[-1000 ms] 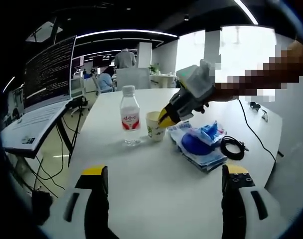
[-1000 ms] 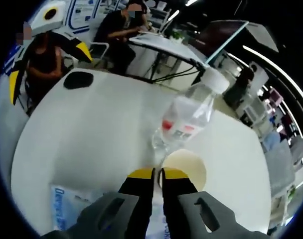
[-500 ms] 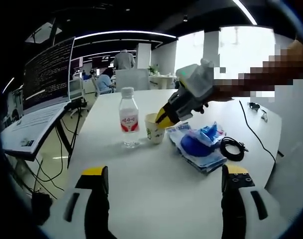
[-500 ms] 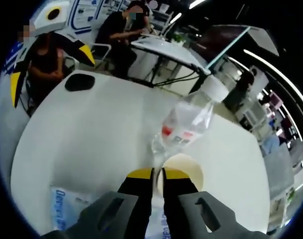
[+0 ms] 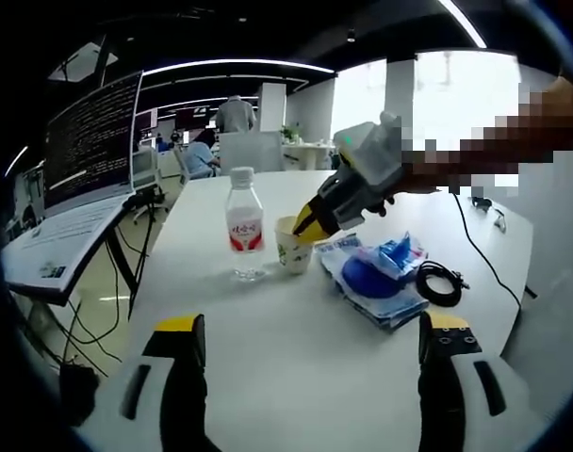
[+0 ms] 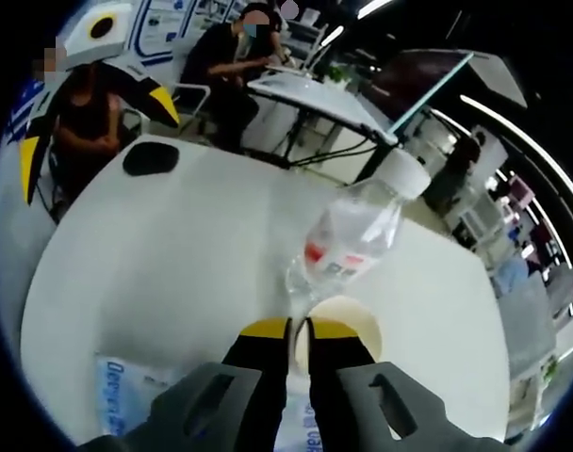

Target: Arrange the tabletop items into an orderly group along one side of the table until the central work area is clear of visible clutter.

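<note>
White tabletop carries a small cluster toward its far side: a clear bottle with a white cap and red label stands upright, a paper cup just beside it, then a crumpled blue-and-white packet and a coiled black cable near the edge. The right gripper reaches in over the packet, and its yellow-tipped jaws are pressed almost together on the near rim of the cup, one jaw inside and one outside, which looks like a pinch grip chosen to drag or lift a light, thin-walled cup without crushing it. In the right gripper view the cup sits open just ahead of the right gripper and appears empty, and the bottle touches or nearly touches its far side; I cannot tell how much water the bottle holds. The left gripper hangs well back over bare table, jaws spread wide and holding nothing, probably waiting its turn.
</note>
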A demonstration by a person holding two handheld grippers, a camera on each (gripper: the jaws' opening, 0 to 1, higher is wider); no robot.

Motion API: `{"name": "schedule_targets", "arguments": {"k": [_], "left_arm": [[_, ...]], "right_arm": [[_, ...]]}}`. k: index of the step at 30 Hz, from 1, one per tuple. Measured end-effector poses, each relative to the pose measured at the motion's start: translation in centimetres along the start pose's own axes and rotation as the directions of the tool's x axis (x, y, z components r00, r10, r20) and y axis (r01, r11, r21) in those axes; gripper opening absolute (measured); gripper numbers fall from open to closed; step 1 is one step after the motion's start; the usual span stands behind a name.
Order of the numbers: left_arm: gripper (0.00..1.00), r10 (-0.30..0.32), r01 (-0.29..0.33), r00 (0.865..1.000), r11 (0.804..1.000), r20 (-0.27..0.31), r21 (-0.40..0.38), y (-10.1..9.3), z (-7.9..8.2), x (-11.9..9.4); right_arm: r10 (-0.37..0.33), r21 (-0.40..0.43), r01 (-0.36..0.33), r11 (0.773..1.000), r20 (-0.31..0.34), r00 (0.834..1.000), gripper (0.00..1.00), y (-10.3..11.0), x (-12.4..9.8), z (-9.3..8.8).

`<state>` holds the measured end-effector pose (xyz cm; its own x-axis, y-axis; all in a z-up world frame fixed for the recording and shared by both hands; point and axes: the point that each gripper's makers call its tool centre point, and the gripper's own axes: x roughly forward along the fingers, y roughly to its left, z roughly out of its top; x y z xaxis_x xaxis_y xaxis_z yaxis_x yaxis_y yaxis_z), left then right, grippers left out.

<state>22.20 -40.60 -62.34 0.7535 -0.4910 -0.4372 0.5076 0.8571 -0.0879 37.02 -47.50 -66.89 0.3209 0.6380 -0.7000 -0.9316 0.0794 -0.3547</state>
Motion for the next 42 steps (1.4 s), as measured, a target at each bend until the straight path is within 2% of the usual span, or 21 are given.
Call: {"name": "schedule_targets", "arguments": {"k": [4, 7, 9, 16, 25, 39, 42], "left_arm": [[0.93, -0.004, 0.004, 1.000, 1.000, 0.004, 0.002, 0.0, 0.2, 0.1], [0.93, -0.007, 0.007, 1.000, 1.000, 0.003, 0.007, 0.0, 0.2, 0.2], [0.93, -0.008, 0.008, 1.000, 1.000, 0.003, 0.008, 0.1, 0.4, 0.2], [0.94, -0.012, 0.012, 0.999, 1.000, 0.034, 0.004, -0.6, 2.1, 0.2], [0.94, -0.020, 0.019, 0.998, 1.000, 0.058, 0.024, -1.5, 3.8, 0.0], [0.95, -0.020, 0.017, 0.997, 0.999, 0.071, 0.040, -1.7, 4.6, -0.8], [0.96, -0.018, 0.016, 0.997, 0.999, 0.074, 0.034, -1.8, 4.8, -1.0]], "right_arm": [[-0.010, -0.002, 0.010, 1.000, 0.010, 1.000, 0.04, -0.3, -0.5, 0.2], [-0.028, 0.035, 0.027, 0.999, 0.036, 0.999, 0.08, -0.9, -1.2, 0.6], [-0.021, 0.090, 0.015, 0.996, 0.070, 0.997, 0.12, -1.0, -1.6, 1.1], [-0.044, 0.136, 0.029, 0.990, 0.107, 0.993, 0.25, -2.0, -3.1, 2.3], [-0.056, 0.143, 0.040, 0.989, 0.112, 0.992, 0.33, -2.5, -4.5, 2.9], [-0.052, 0.185, 0.030, 0.982, 0.116, 0.992, 0.49, -2.1, -6.1, 3.7], [-0.039, 0.196, 0.016, 0.981, 0.112, 0.993, 0.55, -1.8, -6.4, 3.8]]}}
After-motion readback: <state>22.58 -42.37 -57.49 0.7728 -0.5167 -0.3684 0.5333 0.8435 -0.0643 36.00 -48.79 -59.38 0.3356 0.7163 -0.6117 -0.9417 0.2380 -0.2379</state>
